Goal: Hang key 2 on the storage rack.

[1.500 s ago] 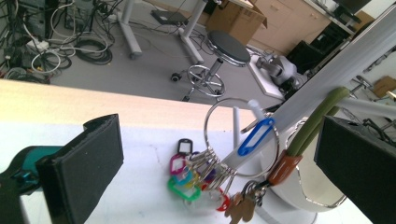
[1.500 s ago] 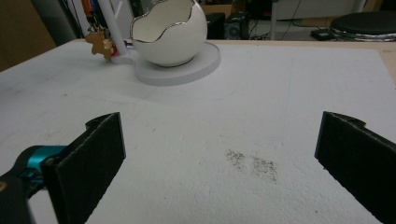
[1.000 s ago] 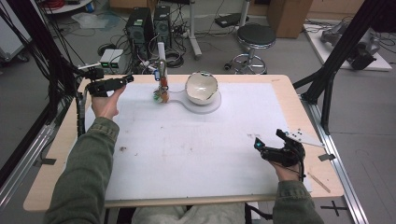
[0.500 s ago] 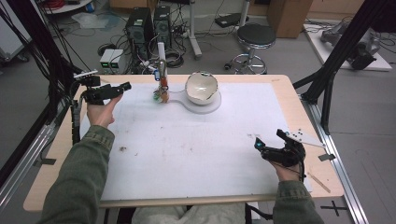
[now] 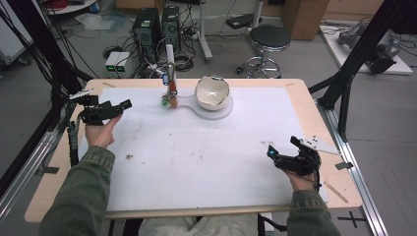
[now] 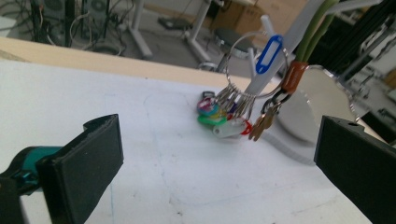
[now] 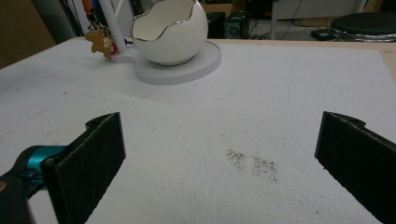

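Keys: bunch of keys [image 6: 233, 114] with bright tags hangs on a big ring from a white stand [image 5: 170, 61] at the far side of the surface. In the high view the keys [image 5: 170, 98] dangle low, close to the white mat, just beside the bowl.

Stand: it leans a little, and its round flat base [image 5: 212, 109] carries the bowl too.

Bowl: white bowl [image 5: 213, 92] shaped like a cracked egg sits on the base, to the right of the keys. It looks empty from the right tool's camera [image 7: 169, 32].

Left tool: left tool [image 5: 105, 109] is held up over the far left part of the surface and points toward the keys. Its jaws are spread wide with nothing between them. It is near the keys but not touching them.

Right tool: right tool [image 5: 285, 156] rests low near the front right corner, well apart from the keys. Its jaws are spread wide too, with nothing in them.

Surface: white mat [image 5: 196, 162] covers the wooden surface and has a few small dark smudges.

Done: I think very little. The keys hang on the stand, and no tool holds them.

Left to do: I think the left tool must reach the keys, close on them, and lift the ring off the stand.
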